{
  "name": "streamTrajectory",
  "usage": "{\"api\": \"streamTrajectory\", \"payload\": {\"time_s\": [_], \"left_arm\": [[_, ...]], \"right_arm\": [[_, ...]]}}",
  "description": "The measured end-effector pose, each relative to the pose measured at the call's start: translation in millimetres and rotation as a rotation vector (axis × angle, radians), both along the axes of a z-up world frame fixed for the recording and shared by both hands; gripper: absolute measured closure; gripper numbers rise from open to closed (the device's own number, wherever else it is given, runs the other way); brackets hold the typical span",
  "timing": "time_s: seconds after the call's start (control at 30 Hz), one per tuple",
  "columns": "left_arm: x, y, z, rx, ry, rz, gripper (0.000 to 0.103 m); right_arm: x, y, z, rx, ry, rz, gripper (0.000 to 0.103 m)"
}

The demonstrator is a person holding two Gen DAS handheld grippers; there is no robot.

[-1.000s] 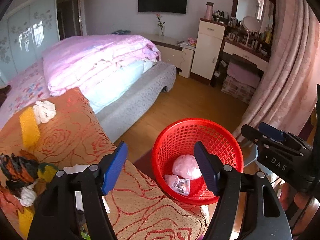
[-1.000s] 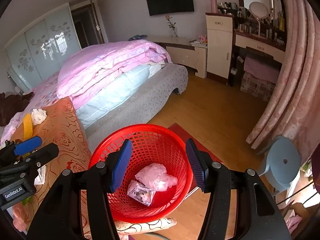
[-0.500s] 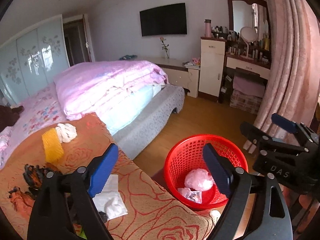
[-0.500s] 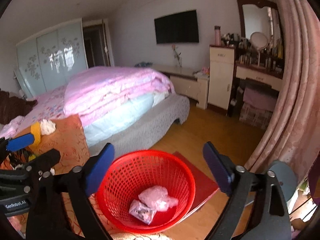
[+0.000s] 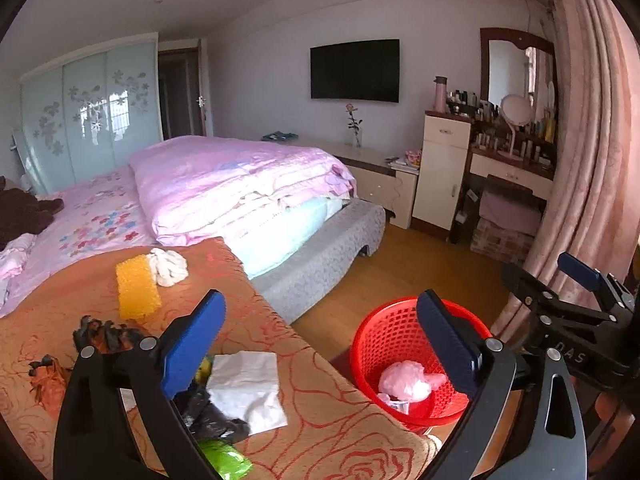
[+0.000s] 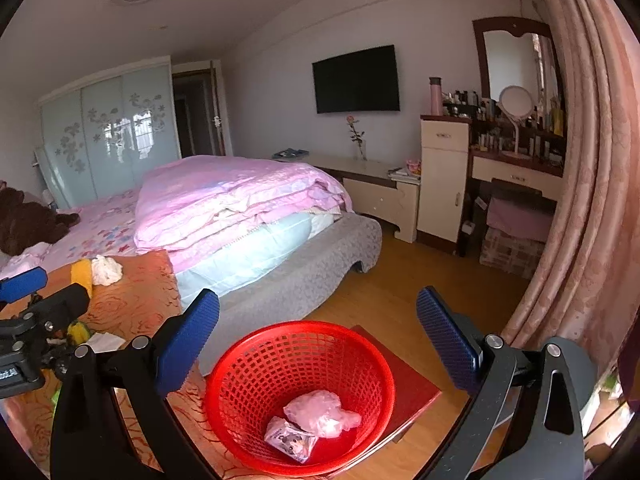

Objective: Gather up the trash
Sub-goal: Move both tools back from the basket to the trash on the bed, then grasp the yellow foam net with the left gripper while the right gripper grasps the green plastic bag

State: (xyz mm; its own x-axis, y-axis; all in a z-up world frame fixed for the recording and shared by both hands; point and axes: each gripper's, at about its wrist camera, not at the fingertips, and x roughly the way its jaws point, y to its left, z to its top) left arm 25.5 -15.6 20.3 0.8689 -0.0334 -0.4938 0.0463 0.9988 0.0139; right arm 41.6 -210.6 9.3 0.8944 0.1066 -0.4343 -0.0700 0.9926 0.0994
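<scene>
Left gripper (image 5: 320,344) — jaws still opening, last bit of travel, nothing between them. Right gripper (image 6: 318,344) — jaws also opening, almost fully apart, nothing held.

Basket (image 6: 248,368) on the floor beside the cloth (image 5: 340,432); a pink bag (image 6: 320,412) and a small packet (image 6: 290,442) already lie in it.

Trash left on the cloth: tissue (image 5: 244,388), black bag (image 5: 208,420), green scrap (image 5: 226,462), yellow sponge (image 5: 136,292), white wad (image 5: 170,266), dark scraps (image 5: 100,334).

Risks noted:
- The tissue is flat and thin; the cloth could be pinched with it and dragged.
- The black bag is partly covered by the tissue, so two items could be taken at once and one dropped short of the basket.
- The sponge and wad lie farthest from the basket; a loose hold could be lost on the way.
- The basket looks light; its rim could be knocked and the load spilled.
</scene>
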Motion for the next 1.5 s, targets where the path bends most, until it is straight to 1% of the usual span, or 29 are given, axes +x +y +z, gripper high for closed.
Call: {"api": "streamTrajectory", "payload": {"time_s": [0.1,0.27,0.47,0.6,0.67,0.83,0.93,1.03,1.2,1.3,1.37,1.4,1.5], "left_arm": [[-3,12,-1,-0.012,0.013,0.028,0.010],[-9,39,0,-0.045,0.035,0.089,0.010],[-18,74,-9,-0.047,0.078,0.157,0.010],[-26,109,-9,-0.092,0.104,0.193,0.010],[-31,128,-5,-0.106,0.099,0.223,0.010],[-48,168,1,-0.098,0.083,0.286,0.010],[-59,187,-7,-0.090,0.105,0.320,0.011],[-70,200,-22,-0.094,0.138,0.338,0.011],[-74,204,-50,-0.110,0.224,0.281,0.012],[-70,210,-66,-0.138,0.269,0.265,0.022],[-65,211,-74,-0.148,0.295,0.263,0.032],[-63,212,-78,-0.150,0.306,0.264,0.035],[-60,215,-85,-0.161,0.324,0.258,0.049]], "right_arm": [[-4,6,2,-0.003,-0.003,0.018,0.007],[-4,18,1,-0.010,0.018,0.052,0.007],[-8,35,-1,-0.024,0.044,0.099,0.007],[-11,49,-6,-0.040,0.069,0.146,0.007],[-12,55,-7,-0.047,0.081,0.175,0.007],[-16,66,-11,-0.060,0.099,0.219,0.007],[-17,71,-13,-0.061,0.111,0.235,0.007],[-19,78,-17,-0.068,0.126,0.255,0.007],[-22,86,-22,-0.081,0.140,0.281,0.007],[-22,86,-22,-0.084,0.145,0.286,0.007],[-22,87,-22,-0.084,0.145,0.285,0.007],[-22,86,-22,-0.085,0.144,0.285,0.007],[-22,87,-24,-0.086,0.150,0.287,0.007]]}}
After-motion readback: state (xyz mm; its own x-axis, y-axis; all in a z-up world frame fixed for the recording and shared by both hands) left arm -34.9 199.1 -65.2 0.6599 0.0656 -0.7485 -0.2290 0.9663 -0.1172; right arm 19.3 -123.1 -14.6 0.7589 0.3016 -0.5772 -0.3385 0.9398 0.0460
